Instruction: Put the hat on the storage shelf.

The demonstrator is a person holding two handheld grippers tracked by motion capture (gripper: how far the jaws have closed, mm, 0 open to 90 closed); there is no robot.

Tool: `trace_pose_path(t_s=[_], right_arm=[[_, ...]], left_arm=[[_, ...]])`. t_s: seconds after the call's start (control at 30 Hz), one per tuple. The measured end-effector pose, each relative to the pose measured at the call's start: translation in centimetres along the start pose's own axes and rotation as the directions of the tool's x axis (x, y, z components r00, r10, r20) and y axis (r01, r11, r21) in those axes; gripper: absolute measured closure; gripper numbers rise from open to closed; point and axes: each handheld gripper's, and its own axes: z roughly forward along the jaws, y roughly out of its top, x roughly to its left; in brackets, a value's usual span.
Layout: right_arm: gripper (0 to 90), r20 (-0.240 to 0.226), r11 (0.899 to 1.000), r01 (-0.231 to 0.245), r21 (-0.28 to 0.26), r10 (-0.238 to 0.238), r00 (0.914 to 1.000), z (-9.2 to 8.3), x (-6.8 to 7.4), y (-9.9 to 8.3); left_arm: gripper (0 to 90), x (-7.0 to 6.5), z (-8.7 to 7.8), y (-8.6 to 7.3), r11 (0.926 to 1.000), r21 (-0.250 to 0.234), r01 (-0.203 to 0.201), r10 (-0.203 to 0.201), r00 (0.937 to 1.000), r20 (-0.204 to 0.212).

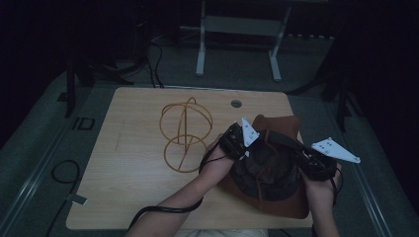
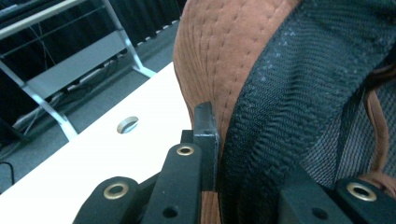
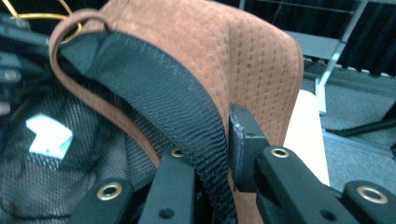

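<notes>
Brown hat lies upside down at the desk's right side, gold wire frame to its left. Your left tongs are clamped on the hat's black inner band, right tongs likewise on the opposite rim. Step looks like spreading the opening; next, pull evenly apart.

A brown suede hat with rows of dotted stitching lies upside down at the right front part of the bench, its opening turned up. Inside it shows a dark mesh lining and a wide black ribbed sweatband running along the rim, and a white label sits on the mesh. The rim is lifted and pulled apart at two opposite sides.
</notes>
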Motion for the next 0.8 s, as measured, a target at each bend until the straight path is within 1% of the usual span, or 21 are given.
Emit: trace_pose_path(t_s=[0.07,0.1,0.13,0.23,0.27,0.3,0.33,0.37,0.4,0.43,0.47,0.53,0.57,0.6,0.63,0.7,0.73,0.77,0.8], right_arm=[[79.9,-0.007,1.0,-0.005,0.009,0.005,1.0,-0.1,0.0,-0.4],[79.6,-0.009,1.0,-0.008,0.011,0.009,0.9999,-0.2,-0.1,-0.5],[77.6,-0.019,1.0,-0.006,0.015,0.006,0.9998,-0.5,-0.1,-0.7],[75.6,-0.025,1.0,0.004,0.02,-0.003,0.9997,-0.8,-0.1,-0.8],[72.5,-0.043,0.999,0.02,0.027,-0.019,0.9989,-1.2,-0.1,-0.8],[72.5,-0.043,0.999,0.02,0.027,-0.019,0.9989,-1.2,-0.1,-0.8],[67.9,-0.069,0.999,0.025,0.028,-0.023,0.9974,-1.7,-0.2,-0.8],[67.9,-0.069,0.999,0.025,0.028,-0.023,0.9974,-1.7,-0.2,-0.8],[65.5,-0.083,0.999,0.029,0.027,-0.026,0.9962,-2.0,-0.2,-0.8],[62.1,-0.086,0.999,0.036,0.025,-0.034,0.9957,-2.3,-0.2,-0.8],[57.1,-0.108,0.997,0.067,0.025,-0.064,0.9921,-2.7,-0.1,-0.8],[53.7,-0.135,0.994,0.105,0.032,-0.1,0.9858,-3.4,0.0,-0.8],[51.7,-0.211,0.994,0.104,0.025,-0.096,0.9727,-4.2,-0.2,-0.8],[51.0,-0.222,0.995,0.096,0.016,-0.09,0.9709,-4.7,-0.4,-0.8],[51.0,-0.222,0.995,0.096,0.016,-0.09,0.9709,-4.7,-0.4,-0.8],[49.2,-0.211,0.996,0.093,-0.006,-0.093,0.9732,-5.8,-1.1,-0.5],[48.5,-0.198,0.997,0.077,-0.021,-0.08,0.977,-6.3,-1.5,-0.3],[47.8,-0.172,0.997,0.063,-0.042,-0.069,0.9826,-6.9,-2.2,-0.1],[47.7,-0.157,0.997,0.056,-0.052,-0.063,0.9855,-7.2,-2.7,0.0]], left_arm=[[86.0,-0.2,-0.1,0.2,0.9996,-0.017,-0.023,0.023,0.9994,-0.025],[86.1,-0.4,-0.3,0.3,0.9993,-0.028,-0.026,0.025,0.9991,-0.033],[86.3,-0.4,-0.4,0.4,0.9989,-0.044,-0.018,0.016,0.9993,-0.035],[86.3,-0.2,-0.5,0.9,0.9979,-0.063,-0.015,0.013,0.9994,-0.034],[86.3,-0.2,-0.6,1.2,0.9976,-0.067,-0.015,0.013,0.9993,-0.035],[86.3,-0.1,-0.6,1.4,0.9974,-0.07,-0.018,0.016,0.9993,-0.033],[86.3,0.0,-0.7,1.6,0.9965,-0.083,-0.008,0.006,0.9995,-0.032],[86.3,0.0,-0.7,1.8,0.9959,-0.091,0.001,-0.003,0.9996,-0.027],[86.3,0.1,-0.9,2.0,0.9952,-0.097,-0.004,0.0,0.9995,-0.032],[86.3,0.1,-1.0,2.2,0.9936,-0.113,-0.004,-0.001,0.9993,-0.038],[86.3,0.1,-1.1,2.3,0.9928,-0.12,-0.001,-0.004,0.9993,-0.038],[86.3,0.3,-1.4,2.5,0.9905,-0.137,0.009,-0.015,0.9987,-0.049],[86.3,0.4,-1.5,2.5,0.9895,-0.143,0.015,-0.023,0.9985,-0.05],[86.3,0.5,-1.7,2.6,0.9873,-0.157,0.02,-0.029,0.998,-0.056],[86.3,0.6,-2.0,2.6,0.9853,-0.17,0.018,-0.029,0.9977,-0.061],[86.3,0.5,-2.3,2.5,0.9802,-0.198,0.012,-0.027,0.9969,-0.074],[86.2,0.6,-2.6,2.4,0.9778,-0.209,0.008,-0.024,0.9971,-0.072],[86.2,0.5,-2.7,2.3,0.9759,-0.218,0.01,-0.025,0.9973,-0.068],[86.2,0.6,-2.9,2.2,0.9729,-0.231,0.012,-0.026,0.9979,-0.06]])
